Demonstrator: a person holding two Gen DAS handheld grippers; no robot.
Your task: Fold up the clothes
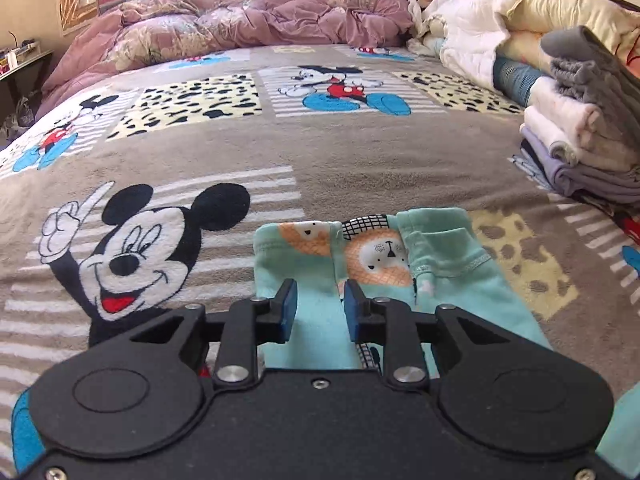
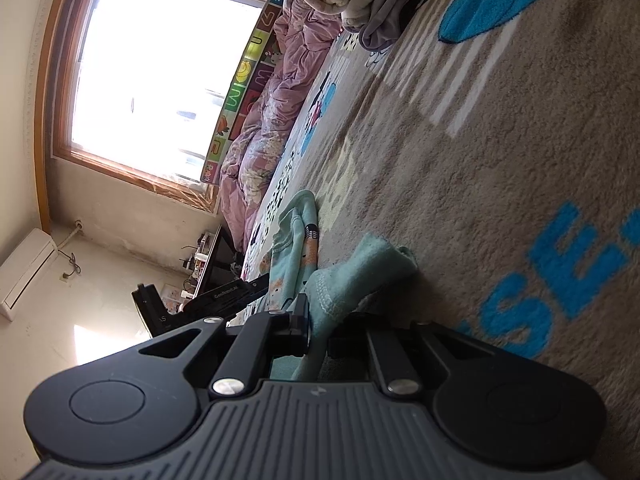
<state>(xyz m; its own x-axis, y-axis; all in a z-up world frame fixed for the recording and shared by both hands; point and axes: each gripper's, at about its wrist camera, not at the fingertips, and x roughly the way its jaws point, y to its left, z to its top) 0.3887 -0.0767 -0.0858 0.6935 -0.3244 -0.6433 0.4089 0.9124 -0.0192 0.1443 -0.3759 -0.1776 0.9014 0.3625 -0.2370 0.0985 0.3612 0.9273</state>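
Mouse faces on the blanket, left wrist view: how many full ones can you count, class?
3. A big mouse face at near left, a small one at far left, another at far centre. Red and black scraps at the far edge and right edge may be more, cut off.

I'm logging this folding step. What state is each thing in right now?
Left gripper: open, pads clear of the cloth.
Right gripper: shut on the teal garment.
Teal garment: partly folded, flat on the blanket.
Clothes stack: folded, piled.
Purple duvet: crumpled.
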